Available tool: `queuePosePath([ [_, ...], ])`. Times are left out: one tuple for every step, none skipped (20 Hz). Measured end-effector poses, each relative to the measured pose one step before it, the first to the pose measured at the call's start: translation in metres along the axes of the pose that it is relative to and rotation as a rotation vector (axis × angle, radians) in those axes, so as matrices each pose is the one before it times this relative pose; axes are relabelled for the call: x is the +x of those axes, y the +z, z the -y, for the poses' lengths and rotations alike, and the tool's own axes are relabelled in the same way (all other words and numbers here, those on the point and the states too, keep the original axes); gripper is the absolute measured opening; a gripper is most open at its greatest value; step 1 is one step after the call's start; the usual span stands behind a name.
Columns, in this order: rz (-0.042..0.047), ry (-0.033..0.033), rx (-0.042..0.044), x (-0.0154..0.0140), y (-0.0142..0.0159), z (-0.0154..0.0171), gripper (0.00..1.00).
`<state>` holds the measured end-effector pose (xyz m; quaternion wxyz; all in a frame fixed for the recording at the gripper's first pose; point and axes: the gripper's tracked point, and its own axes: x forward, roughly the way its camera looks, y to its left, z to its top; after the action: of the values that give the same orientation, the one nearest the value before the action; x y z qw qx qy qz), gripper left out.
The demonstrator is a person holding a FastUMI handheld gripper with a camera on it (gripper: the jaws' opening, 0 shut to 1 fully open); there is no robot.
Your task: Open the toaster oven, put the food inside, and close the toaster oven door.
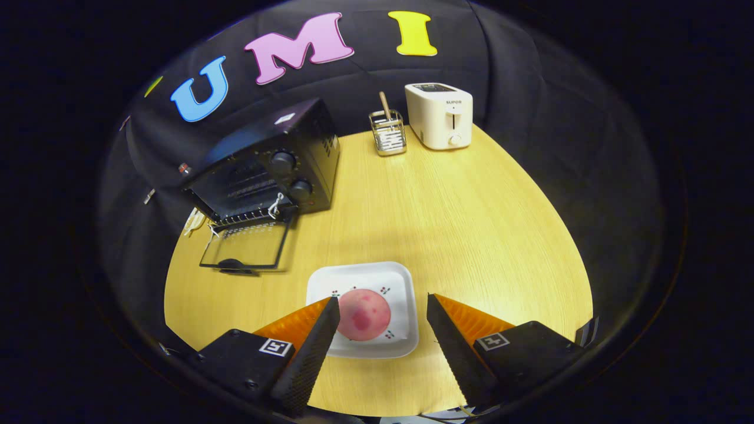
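The black boxy toaster oven stands at the far left of the pale wood counter, its glass door already dropped flat, so step 1 of 3 looks done. The round pink, red-blotched food piece lies on a white square plate well apart from the oven. The black tool is spread wide, 2 fingers flanking the food without pinching it. Grasping, loading and closing the door are left.

Claw-mounted fisheye, high above table, angled down toward the booth wall.
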<state>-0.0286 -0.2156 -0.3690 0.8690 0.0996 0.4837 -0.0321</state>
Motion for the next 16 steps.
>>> queuePosePath([
  [-0.02191,0.00523,0.00108,0.00685,-0.00357,0.00697,0.97],
  [-0.02287,0.00838,0.00004,0.00705,-0.00287,0.00564,0.97],
  [-0.01954,0.00569,0.00066,0.00544,-0.00140,0.00385,0.97],
  [-0.01436,0.00407,0.00006,0.00738,-0.00188,0.00445,0.96],
  [-0.00890,0.00509,-0.00335,0.00746,-0.00003,0.00436,0.96],
  [-0.01049,0.00346,-0.00094,0.00500,-0.00023,0.00273,0.96],
  [-0.01472,0.00134,-0.00005,0.00639,-0.00207,0.00266,0.95],
  [-0.01419,-0.00460,-0.00111,0.00522,-0.00216,0.00331,0.96],
  [-0.01547,-0.01167,-0.00626,0.00550,-0.00193,0.00495,0.95],
  [-0.01580,-0.01407,-0.00968,0.00535,-0.00310,0.00456,0.96],
  [-0.01843,-0.01495,-0.00729,0.00428,-0.00391,0.00339,0.96],
  [-0.01539,-0.00309,-0.00864,0.00324,-0.00133,0.00062,0.95],
  [-0.01238,-0.00965,-0.01072,0.00525,-0.00333,0.00085,0.90],
  [-0.01285,-0.01175,-0.01284,0.00274,-0.00136,0.00088,0.85],
  [0.00980,-0.00448,-0.01364,0.00220,0.00453,0.00006,0.85],
  [-0.01035,-0.01830,-0.01245,-0.00109,-0.00018,0.00196,0.84],
])
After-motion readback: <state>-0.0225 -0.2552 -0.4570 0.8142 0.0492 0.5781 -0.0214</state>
